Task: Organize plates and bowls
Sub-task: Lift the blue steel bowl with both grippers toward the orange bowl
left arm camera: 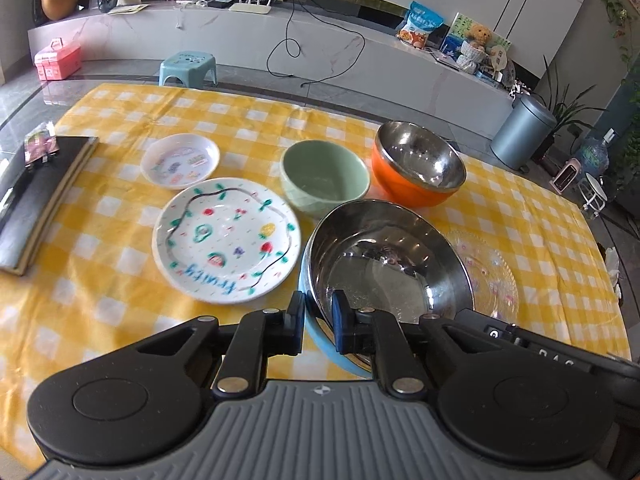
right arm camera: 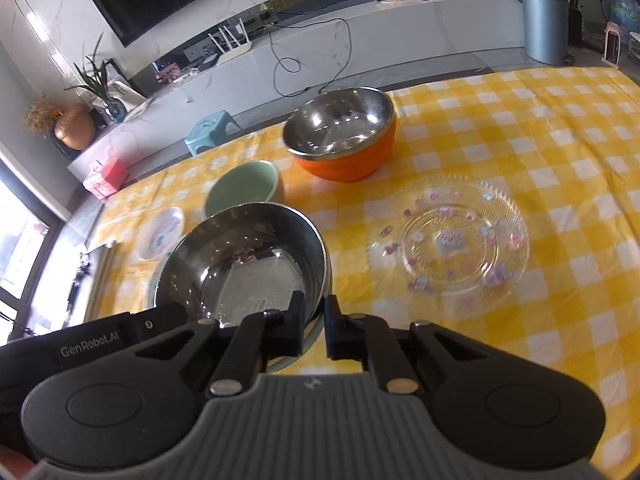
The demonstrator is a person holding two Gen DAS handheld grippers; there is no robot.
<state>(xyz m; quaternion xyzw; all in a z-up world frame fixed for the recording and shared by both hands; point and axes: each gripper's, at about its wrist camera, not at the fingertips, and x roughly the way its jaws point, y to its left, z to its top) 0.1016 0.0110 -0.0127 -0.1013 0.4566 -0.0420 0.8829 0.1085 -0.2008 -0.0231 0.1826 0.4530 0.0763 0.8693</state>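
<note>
Yellow checked cloth (left arm camera: pixel 120 280) covers the counter, living room behind. Both grippers pinch the rim of the steel bowl (left arm camera: pixel 384 256): left gripper (left arm camera: pixel 316 320) at lower centre of its view, right gripper (right arm camera: pixel 316 320) likewise, fingers nearly closed on the bowl wall. Fruit plate (left arm camera: pixel 226 242) left of it, green bowl (left arm camera: pixel 324 178) and orange bowl (left arm camera: pixel 416 164) beyond, glass plate (right arm camera: pixel 452 240) to the right.

Three bowls: a blue-sided steel bowl (left arm camera: pixel 384 264), an orange-sided steel bowl (left arm camera: pixel 416 164), a pale green ceramic bowl (left arm camera: pixel 324 180). Three plates: a large white fruit-painted plate (left arm camera: pixel 226 240), a small white plate (left arm camera: pixel 180 161), a clear glass plate (right arm camera: pixel 452 240).
</note>
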